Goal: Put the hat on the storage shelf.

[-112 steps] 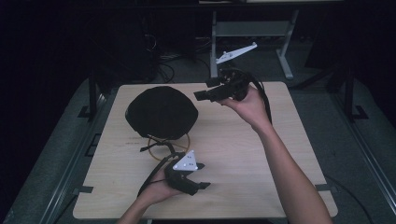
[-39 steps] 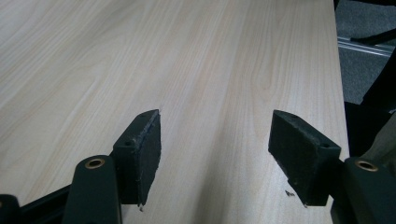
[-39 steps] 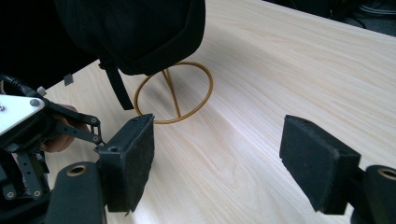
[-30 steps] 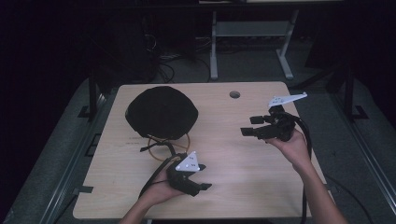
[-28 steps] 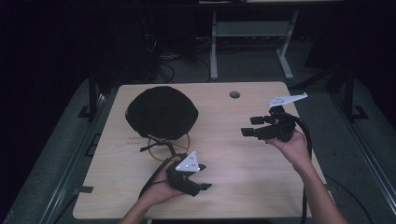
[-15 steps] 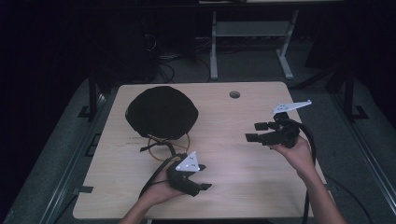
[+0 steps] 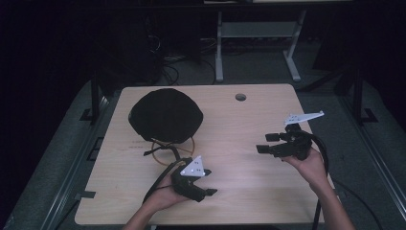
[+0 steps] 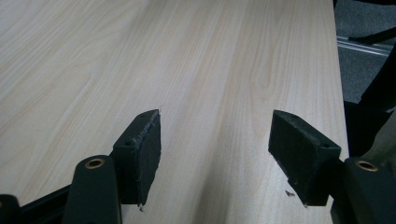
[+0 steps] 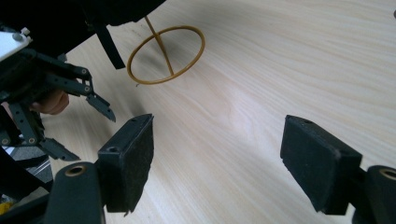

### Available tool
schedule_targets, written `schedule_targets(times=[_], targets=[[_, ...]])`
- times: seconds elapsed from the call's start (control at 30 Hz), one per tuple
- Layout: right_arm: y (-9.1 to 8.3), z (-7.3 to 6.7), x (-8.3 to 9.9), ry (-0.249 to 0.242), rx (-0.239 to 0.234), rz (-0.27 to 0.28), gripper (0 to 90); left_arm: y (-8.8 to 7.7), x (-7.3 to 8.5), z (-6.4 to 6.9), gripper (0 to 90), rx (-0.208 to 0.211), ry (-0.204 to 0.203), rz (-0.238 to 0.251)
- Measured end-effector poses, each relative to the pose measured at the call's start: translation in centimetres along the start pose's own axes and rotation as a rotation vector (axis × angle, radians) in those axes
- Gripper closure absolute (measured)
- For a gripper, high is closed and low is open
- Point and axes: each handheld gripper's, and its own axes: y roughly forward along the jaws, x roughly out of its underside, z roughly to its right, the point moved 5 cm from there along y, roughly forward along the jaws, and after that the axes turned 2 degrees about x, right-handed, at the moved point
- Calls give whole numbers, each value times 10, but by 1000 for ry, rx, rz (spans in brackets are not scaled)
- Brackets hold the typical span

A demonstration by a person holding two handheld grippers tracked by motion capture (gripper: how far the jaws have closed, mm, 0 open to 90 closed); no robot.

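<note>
- The left hand-held gripper (image 7: 207,192) sits low in the high view, just left of centre, held over the near part of the counter (image 7: 249,201); its jaws stand apart with nothing between them; in the left gripper view the two black pads (image 8: 144,154) frame bare pale wood.
- The right hand-held gripper (image 7: 262,143) shows at the right of the high view, roughly level with the middle of the counter, pointing toward the left of the frame; its jaws are spread wide and grip nothing; in the right gripper view the pads (image 9: 133,161) hang over empty wood grain.
- A black hat (image 7: 165,115) lies in the upper left part of the counter in the high view, rounded side up, well apart from both hand-held grippers; the left one is the nearer of the two.
- A thin tan ring (image 7: 172,145) pokes out from under the lower edge of the hat, lying flat on the wood; in the right gripper view it appears at the top left (image 9: 166,55), with a straight tan bar crossing it and a dark strap hanging just beside it.
- A small round hole (image 7: 240,97) marks the counter near its far edge, right of the hat.
- A cable (image 7: 321,153) loops from the right hand-held gripper down along the forearm; another cable (image 7: 160,179) trails from the left one toward the hat.
</note>
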Motion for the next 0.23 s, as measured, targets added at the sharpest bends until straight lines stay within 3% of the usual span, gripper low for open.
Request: schedule_targets(times=[0.23], targets=[[-3,-5,10,-5,-11,4,242,1,0,1,333,2,-4,3]])
